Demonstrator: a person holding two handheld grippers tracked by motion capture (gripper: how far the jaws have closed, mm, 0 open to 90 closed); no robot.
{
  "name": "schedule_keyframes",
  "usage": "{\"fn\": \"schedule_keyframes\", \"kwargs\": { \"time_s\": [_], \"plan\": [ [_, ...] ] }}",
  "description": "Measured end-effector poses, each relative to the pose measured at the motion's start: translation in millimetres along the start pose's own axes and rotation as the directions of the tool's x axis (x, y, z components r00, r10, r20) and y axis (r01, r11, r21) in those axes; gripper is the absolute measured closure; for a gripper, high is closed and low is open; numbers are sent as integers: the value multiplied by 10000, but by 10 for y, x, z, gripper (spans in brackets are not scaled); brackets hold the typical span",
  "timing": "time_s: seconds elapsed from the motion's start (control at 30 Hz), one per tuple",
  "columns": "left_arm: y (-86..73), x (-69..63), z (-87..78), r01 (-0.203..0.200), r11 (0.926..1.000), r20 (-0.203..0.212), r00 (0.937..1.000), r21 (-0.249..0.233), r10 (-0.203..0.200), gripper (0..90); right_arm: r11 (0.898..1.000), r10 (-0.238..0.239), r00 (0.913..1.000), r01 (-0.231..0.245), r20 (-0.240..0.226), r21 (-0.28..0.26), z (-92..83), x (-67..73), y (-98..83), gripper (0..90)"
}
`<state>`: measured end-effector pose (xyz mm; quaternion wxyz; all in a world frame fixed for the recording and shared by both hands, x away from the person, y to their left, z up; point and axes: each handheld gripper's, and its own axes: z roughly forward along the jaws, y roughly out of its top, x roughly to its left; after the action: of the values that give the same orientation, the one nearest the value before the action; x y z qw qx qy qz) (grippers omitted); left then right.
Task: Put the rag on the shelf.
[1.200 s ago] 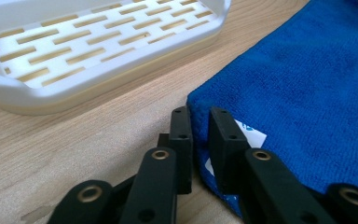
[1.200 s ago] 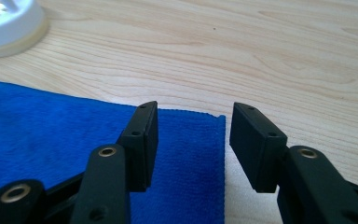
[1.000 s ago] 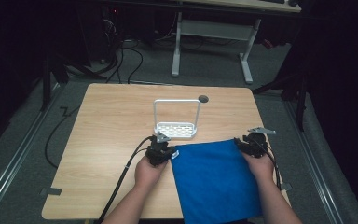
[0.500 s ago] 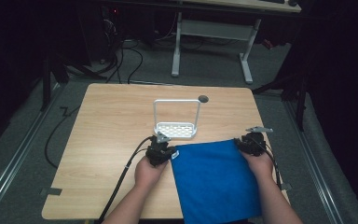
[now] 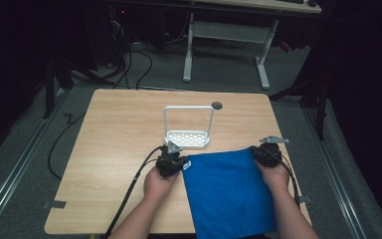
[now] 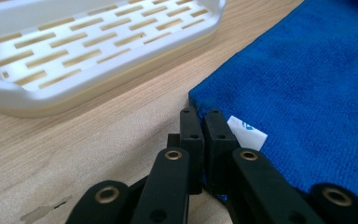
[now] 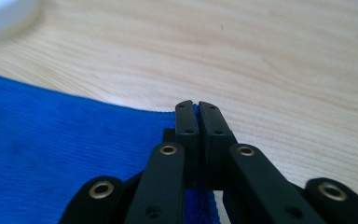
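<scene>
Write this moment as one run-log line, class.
left gripper: shut on blue cloth far-left corner | right gripper: shut on its far-right corner | cloth flat on table | white rack beyond it

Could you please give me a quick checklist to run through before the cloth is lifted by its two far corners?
1. Left gripper shut on blue cloth corner: ok.
2. Right gripper shut on the other far corner: ok.
3. Cloth lying flat, unfolded: ok.
4. White rack apart from the cloth edge: ok.
5. White label free of the fingers: cannot tell.
6. Cloth's near edge on the table: cannot tell.
</scene>
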<state>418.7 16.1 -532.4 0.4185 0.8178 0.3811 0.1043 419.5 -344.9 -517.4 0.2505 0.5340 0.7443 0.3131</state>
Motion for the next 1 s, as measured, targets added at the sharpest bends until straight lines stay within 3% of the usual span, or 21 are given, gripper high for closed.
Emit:
{"fn": "schedule_keyframes", "kwargs": {
  "time_s": [0.13,0.2,0.37,0.4,0.43,0.47,0.5,0.57,0.6,0.73,0.83,0.9,0.97,1.0],
  "plan": [
    [-11,-2,-26,-6,9995,138,9999,-306,10,880,9983,147,9999,-149,-47,-556,-143,53,3,878],
    [-23,-24,-59,-303,9975,197,9993,-638,316,883,9933,69,9999,-56,103,-1152,-333,157,-18,878],
    [-34,-83,-140,-675,9908,508,9960,-1172,739,885,9815,95,9998,-65,151,-1912,-550,245,-70,877],
    [-32,-142,-218,-772,9860,720,9935,-1479,886,886,9717,236,9997,-212,76,-2351,-647,270,-122,877],
    [-32,-142,-218,-772,9860,720,9935,-1479,886,887,9663,401,9992,-403,-62,-2543,-689,275,-147,878],
    [-47,-195,-326,-1007,9762,714,9906,-1922,1163,887,9640,425,9990,-445,-133,-2622,-728,278,-160,878],
    [-47,-195,-326,-1007,9762,714,9906,-1922,1163,887,9640,425,9990,-445,-133,-2622,-728,278,-160,878],
    [-70,-220,-430,-1200,9665,543,9893,-2268,1356,888,9596,281,9996,-297,-98,-2798,-815,295,-179,878],
    [-47,-224,-493,-1388,9631,324,9881,-2306,1502,887,9526,316,9993,-360,-196,-3021,-891,305,-192,878],
    [-46,-174,-588,-1132,9604,215,9922,-2547,1226,887,9408,376,9987,-471,-346,-3357,-949,327,-175,877],
    [-65,-167,-610,-1187,9590,125,9919,-2572,1261,887,9390,254,9991,-351,-328,-3422,-967,359,-165,877],
    [-73,-145,-633,-1053,9585,73,9938,-2650,1113,887,9321,103,9994,-219,-341,-3616,-1005,415,-145,878],
    [-78,-115,-674,-898,9550,30,9955,-2828,945,887,9290,112,9992,-248,-391,-3692,-1019,434,-138,877],
    [-78,-105,-720,-890,9505,-80,9958,-2977,908,887,9225,34,9989,-211,-468,-3854,-1042,473,-125,877]
  ]
}}
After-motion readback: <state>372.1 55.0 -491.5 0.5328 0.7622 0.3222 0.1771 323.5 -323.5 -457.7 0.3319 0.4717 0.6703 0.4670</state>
